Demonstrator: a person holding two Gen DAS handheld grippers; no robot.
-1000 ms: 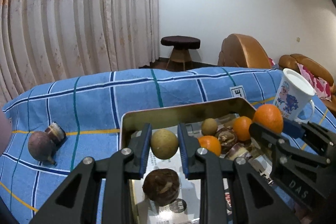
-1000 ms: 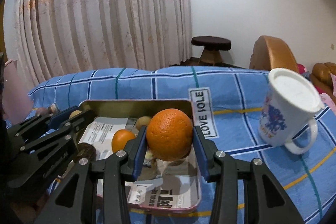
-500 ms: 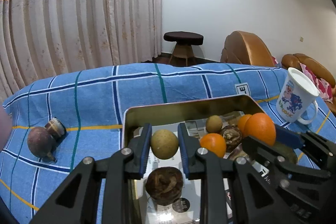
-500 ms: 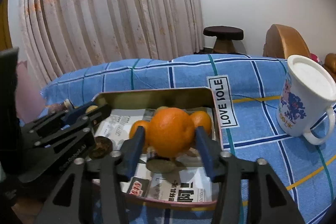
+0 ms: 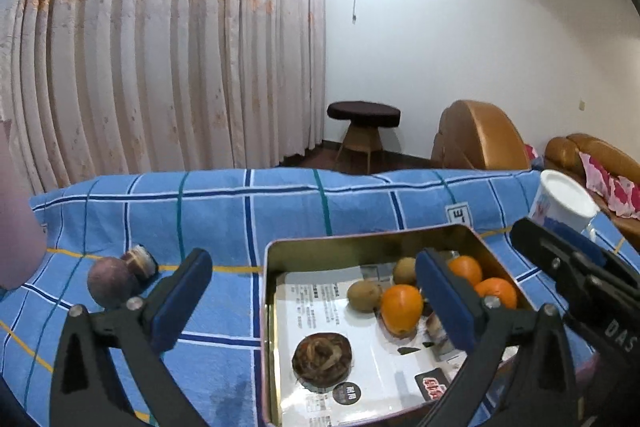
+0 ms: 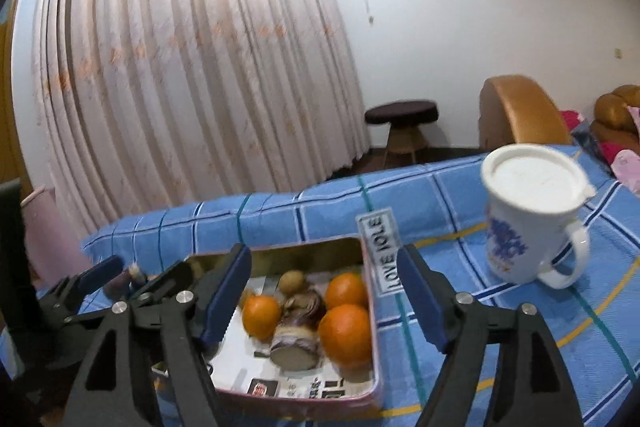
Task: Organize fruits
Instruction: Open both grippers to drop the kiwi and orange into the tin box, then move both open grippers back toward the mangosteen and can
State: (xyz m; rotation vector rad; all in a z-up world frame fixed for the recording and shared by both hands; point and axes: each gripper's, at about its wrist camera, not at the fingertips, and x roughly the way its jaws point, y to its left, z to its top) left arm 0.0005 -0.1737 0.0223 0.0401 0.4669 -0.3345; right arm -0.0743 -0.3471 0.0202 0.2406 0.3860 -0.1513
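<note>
the left gripper (image 5: 316, 301) hung w/ its jaws spread wide, having just been opening, nothing between the blue pads; they straddled the near left wall of the tin tray (image 5: 360, 241), one pad out over the blue checked cloth (image 5: 224, 211) on the bench, the other over the fruit. the right gripper (image 6: 324, 303) was spread too, jaws just been opening, not pressing on anything, though the fruit in the tray showed below and between them. in the tray, on a sheet of printed paper (image 5: 320, 311): three oranges (image 6: 344, 335) grouped at the right side, two brownish-green kiwis (image 5: 363, 295) toward the back, a dark round wrinkled fruit (image 5: 322, 357) at the front by itself, plus some dark brownish bits betw. the oranges that i couldn't make out. outside the tray, well off to the left on the cloth, lay a purple round fruit (image 5: 110, 287) touching a smaller cut piece (image 5: 140, 261) behind it. a white lidded mug (image 6: 532, 219) w/ a blue print stood on the cloth to the right of the tray, apart from it, handle turned to the right. a "love" label (image 6: 384, 255) on the cloth sat just beside the tray's right rim. behind the bench: pale curtains (image 5: 160, 47), a dark stool (image 5: 363, 117), tan sofa seats (image 5: 480, 139).
</note>
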